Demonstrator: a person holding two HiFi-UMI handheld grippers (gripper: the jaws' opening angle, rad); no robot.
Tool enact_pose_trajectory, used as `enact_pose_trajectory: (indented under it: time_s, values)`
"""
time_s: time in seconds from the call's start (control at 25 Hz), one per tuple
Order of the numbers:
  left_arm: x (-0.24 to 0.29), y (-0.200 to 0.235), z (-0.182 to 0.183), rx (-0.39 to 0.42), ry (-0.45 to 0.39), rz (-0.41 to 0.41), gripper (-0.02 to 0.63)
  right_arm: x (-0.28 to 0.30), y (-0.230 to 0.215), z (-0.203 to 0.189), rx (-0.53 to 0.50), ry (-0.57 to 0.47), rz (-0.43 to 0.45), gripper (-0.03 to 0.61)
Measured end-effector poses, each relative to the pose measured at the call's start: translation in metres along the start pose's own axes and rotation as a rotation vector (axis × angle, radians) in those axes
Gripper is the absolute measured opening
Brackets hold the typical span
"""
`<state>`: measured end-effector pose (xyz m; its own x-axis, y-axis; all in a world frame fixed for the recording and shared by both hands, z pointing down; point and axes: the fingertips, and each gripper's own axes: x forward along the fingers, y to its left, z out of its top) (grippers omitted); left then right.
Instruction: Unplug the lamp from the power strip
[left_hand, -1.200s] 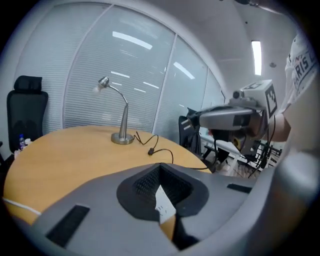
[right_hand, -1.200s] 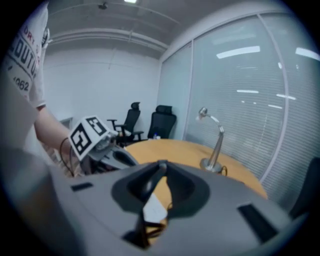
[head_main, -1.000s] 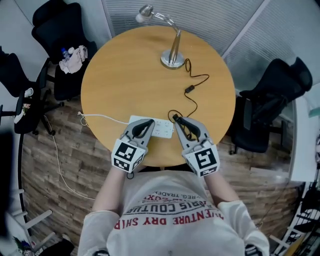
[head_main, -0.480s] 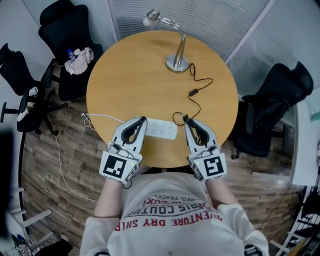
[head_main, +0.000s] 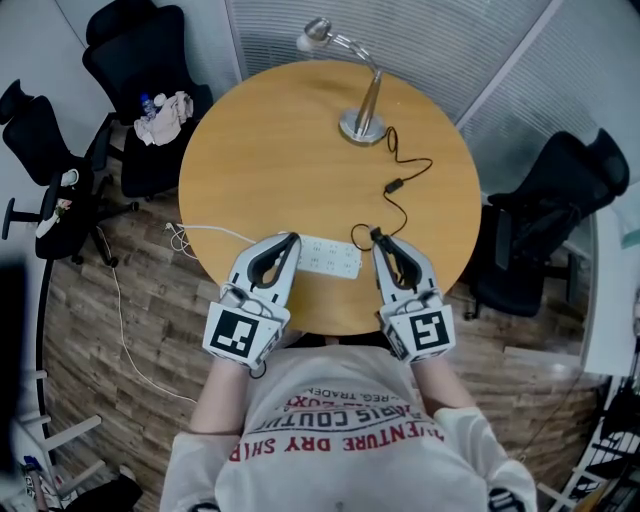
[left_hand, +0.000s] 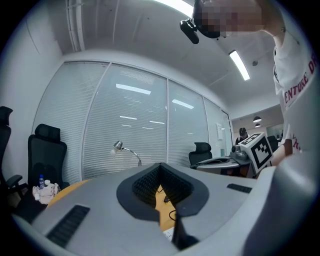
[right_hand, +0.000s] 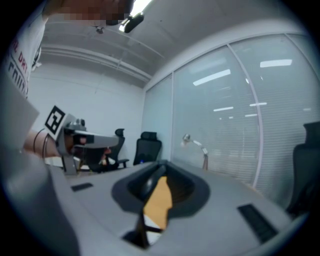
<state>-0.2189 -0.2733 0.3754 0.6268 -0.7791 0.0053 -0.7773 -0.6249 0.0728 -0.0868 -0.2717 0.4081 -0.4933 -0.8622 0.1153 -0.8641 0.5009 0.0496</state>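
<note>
On the round wooden table (head_main: 270, 150), a silver desk lamp (head_main: 362, 118) stands at the far edge. Its black cord (head_main: 412, 165), with an inline switch (head_main: 395, 186), runs down to a black plug (head_main: 377, 236). My right gripper (head_main: 379, 239) is shut on that plug, a little right of the white power strip (head_main: 330, 258) and clear of it. The left gripper (head_main: 289, 240) is shut with nothing in it, its tips at the strip's left end. The right gripper view shows a dark piece in the gripper (right_hand: 161, 169), with the lamp (right_hand: 196, 143) far behind. In the left gripper view the fingertips (left_hand: 160, 167) meet.
The strip's white cable (head_main: 215, 233) runs off the table's left edge to the wooden floor. Black office chairs stand at the left (head_main: 140, 60) and right (head_main: 555, 200); one holds a white cloth (head_main: 166, 108). Glass walls with blinds lie behind the table.
The right gripper has drawn away to the right from the strip's end, taking the plug with it. The left gripper has come off the top of the strip to its left end.
</note>
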Motion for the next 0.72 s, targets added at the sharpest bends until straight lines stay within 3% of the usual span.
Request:
enact_pose_trajectory:
  time_s: [0.72]
  values:
    - [0.013,0.001,-0.005,0.019,0.013,0.013,0.029,0.003,-0.012,0.001,-0.001,0.017,-0.006,0.072]
